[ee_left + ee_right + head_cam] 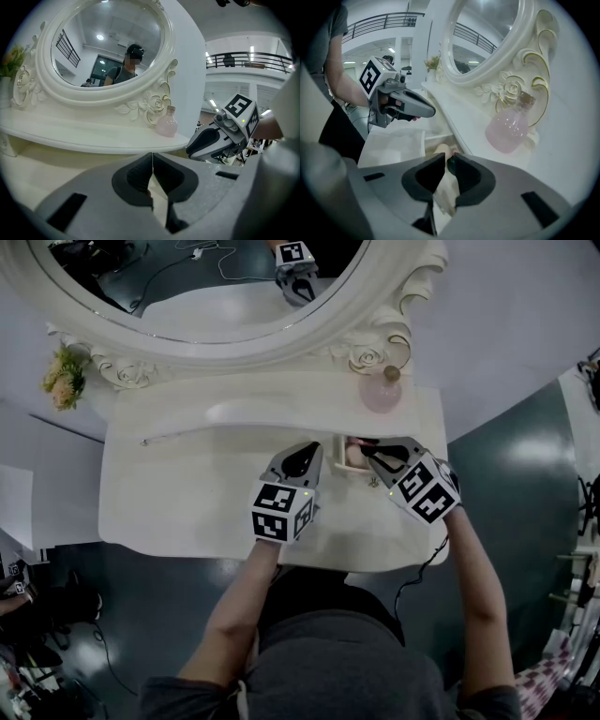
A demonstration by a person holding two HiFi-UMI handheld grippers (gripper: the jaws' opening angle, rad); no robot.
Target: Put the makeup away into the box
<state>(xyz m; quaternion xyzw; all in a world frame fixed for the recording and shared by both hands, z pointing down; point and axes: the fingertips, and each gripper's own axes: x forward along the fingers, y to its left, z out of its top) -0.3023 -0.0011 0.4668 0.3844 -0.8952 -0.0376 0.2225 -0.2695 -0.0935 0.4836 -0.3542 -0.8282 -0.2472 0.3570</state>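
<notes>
One small dark makeup piece (451, 162) is what we're on right now. It sits between the tips of the right gripper (450, 158), directly over the open box (438, 136) let into the tabletop. The jaws are only slightly apart. The piece seems to lean on one jaw with a sliver of light on the other side, so we'd guess it's no longer pinched. A peach round thing (442, 150) already lies in the box just beyond it. The left gripper (153, 158) hangs closed and empty just beside the box. We think we're near the end, since only the pink bottle (382, 390) is out on the shelf, and we can't say if that one counts.
</notes>
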